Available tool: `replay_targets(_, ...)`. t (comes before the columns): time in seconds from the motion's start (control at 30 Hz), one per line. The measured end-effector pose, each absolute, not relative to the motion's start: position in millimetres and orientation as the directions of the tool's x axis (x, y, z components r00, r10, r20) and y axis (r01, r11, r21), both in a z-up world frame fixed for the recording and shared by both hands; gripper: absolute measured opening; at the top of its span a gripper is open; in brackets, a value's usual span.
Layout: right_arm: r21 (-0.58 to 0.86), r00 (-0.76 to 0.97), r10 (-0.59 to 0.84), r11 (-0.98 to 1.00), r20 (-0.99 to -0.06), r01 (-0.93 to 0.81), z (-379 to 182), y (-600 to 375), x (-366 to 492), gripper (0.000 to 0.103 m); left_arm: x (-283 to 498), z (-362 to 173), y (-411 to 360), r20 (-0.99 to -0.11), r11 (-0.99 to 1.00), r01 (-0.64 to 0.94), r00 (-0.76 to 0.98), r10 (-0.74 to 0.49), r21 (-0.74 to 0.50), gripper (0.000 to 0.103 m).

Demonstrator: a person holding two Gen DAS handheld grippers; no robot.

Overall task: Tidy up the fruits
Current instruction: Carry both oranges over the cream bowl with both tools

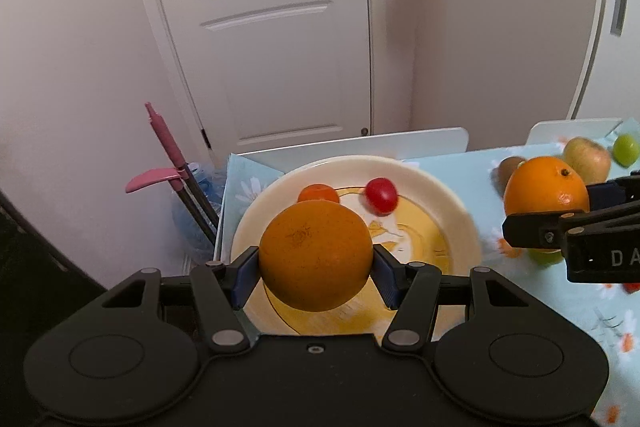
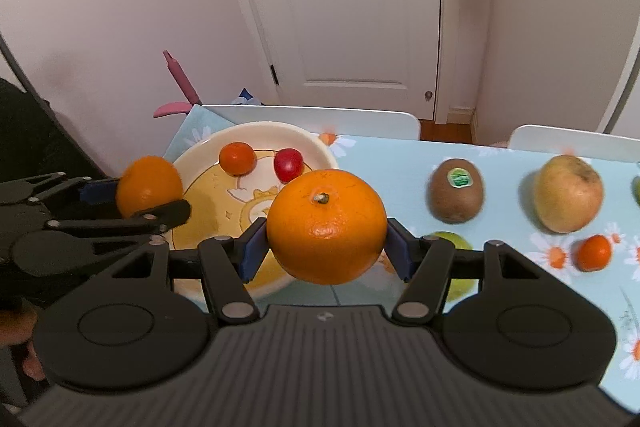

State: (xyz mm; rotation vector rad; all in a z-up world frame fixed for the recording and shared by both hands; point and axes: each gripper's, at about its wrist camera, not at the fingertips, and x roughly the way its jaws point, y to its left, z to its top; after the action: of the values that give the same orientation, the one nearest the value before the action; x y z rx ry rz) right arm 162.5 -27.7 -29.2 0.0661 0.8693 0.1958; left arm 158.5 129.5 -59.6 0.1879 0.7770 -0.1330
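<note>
My left gripper [image 1: 316,267] is shut on a large orange [image 1: 316,255] and holds it above the near side of a cream plate [image 1: 452,203]. The plate holds a small tangerine [image 1: 319,193] and a red cherry tomato [image 1: 382,195]. My right gripper [image 2: 326,251] is shut on a second orange [image 2: 326,225], held above the table by the plate's right edge [image 2: 320,147]. The left gripper [image 2: 132,205] with its orange [image 2: 148,185] shows in the right wrist view, and the right gripper's orange [image 1: 546,193] shows in the left wrist view.
On the blue flowered tablecloth [image 2: 392,163] lie a kiwi [image 2: 456,190], a yellow-brown pear [image 2: 568,193], a small tangerine [image 2: 595,253] and a green fruit [image 2: 452,241] partly hidden under my right gripper. White chair backs [image 2: 312,119] stand at the far edge. A pink-handled mop [image 1: 168,143] leans left.
</note>
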Motion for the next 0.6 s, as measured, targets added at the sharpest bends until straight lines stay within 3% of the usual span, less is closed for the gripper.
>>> replay_targets(0.6, 0.146, 0.615, 0.163, 0.986, -0.771, -0.078, -52, 6, 193, 0.077, 196, -100, 140, -0.746, 0.941, 0.293, 0.662, -0.074, 0.167, 0.063)
